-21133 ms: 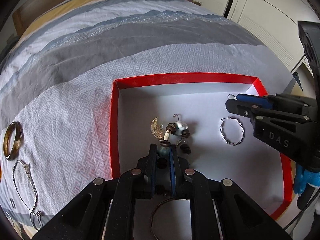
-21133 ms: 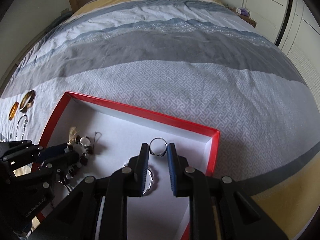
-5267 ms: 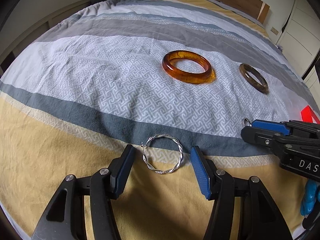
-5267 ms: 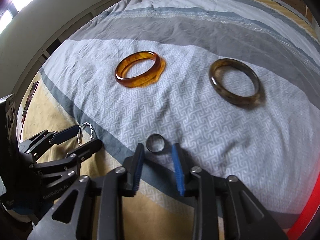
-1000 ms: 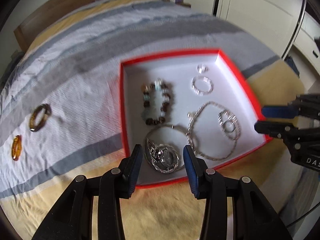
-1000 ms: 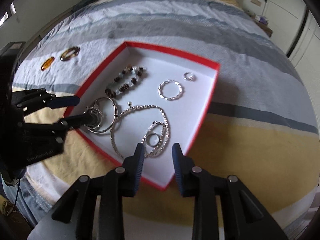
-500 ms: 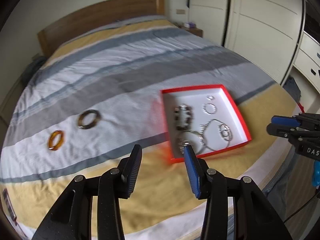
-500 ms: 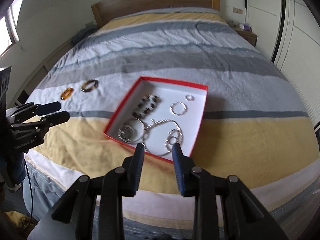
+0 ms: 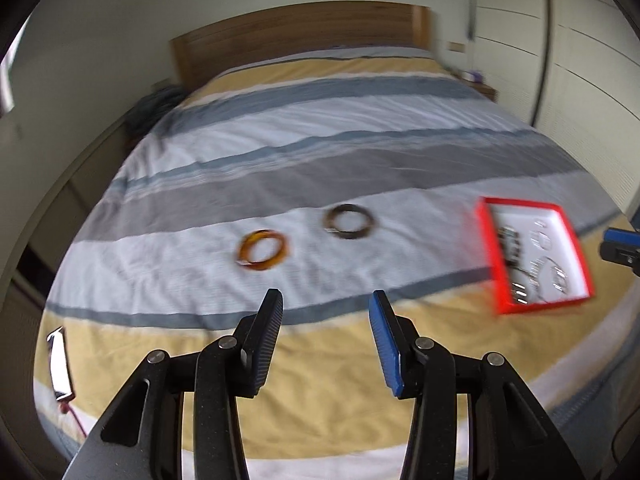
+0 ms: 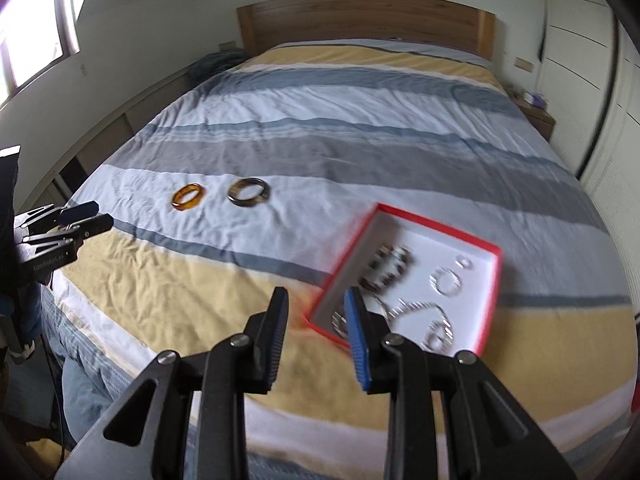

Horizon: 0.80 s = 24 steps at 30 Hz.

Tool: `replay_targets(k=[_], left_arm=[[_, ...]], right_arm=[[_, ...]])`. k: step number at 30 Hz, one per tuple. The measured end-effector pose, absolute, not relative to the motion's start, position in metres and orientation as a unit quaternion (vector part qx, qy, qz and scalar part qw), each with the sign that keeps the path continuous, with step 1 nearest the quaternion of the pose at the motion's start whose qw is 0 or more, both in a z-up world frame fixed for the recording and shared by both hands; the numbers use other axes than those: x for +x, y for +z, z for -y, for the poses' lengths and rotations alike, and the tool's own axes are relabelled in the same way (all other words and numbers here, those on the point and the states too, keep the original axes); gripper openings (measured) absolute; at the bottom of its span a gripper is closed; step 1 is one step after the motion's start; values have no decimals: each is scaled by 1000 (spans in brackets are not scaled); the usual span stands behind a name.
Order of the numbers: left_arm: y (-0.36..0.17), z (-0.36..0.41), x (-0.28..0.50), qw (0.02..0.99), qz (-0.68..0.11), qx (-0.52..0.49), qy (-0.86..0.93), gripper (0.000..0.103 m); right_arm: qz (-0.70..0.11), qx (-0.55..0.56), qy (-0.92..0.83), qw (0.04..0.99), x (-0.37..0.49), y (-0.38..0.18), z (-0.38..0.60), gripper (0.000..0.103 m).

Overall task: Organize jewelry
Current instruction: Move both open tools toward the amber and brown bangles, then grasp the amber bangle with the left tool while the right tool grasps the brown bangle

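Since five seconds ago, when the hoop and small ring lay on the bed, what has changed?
The hoop and small ring now lie in the red box. Both grippers, left and right, stand open and empty, pulled back above the bed. The amber bangle and brown bangle stayed on the cover.

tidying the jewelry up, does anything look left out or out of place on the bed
Yes: two bangles lie loose on the bedspread, an amber bangle and a dark brown bangle beside it, well apart from the red box holding the other pieces.

free: bedspread [image 10: 360, 168] mostly bare | obstacles: two bangles [image 10: 224, 196], red box [image 10: 494, 300] at right
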<state>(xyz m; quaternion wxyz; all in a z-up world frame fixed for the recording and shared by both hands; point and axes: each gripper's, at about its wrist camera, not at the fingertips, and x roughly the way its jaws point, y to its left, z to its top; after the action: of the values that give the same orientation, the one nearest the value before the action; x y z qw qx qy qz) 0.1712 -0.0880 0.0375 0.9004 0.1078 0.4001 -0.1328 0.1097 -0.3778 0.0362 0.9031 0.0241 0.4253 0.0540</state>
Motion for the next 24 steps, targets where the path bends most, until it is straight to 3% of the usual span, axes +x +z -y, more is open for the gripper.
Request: replay_targets(k=[10,24], left_arm=[[7,14,259,898,-430,61,-64,47],[-82,3,369,878,-474,15,-62,49]], right_arm=[[-441,11,92,893,217,19,322,28],[-496,24,105,862,369,-77,281,28]])
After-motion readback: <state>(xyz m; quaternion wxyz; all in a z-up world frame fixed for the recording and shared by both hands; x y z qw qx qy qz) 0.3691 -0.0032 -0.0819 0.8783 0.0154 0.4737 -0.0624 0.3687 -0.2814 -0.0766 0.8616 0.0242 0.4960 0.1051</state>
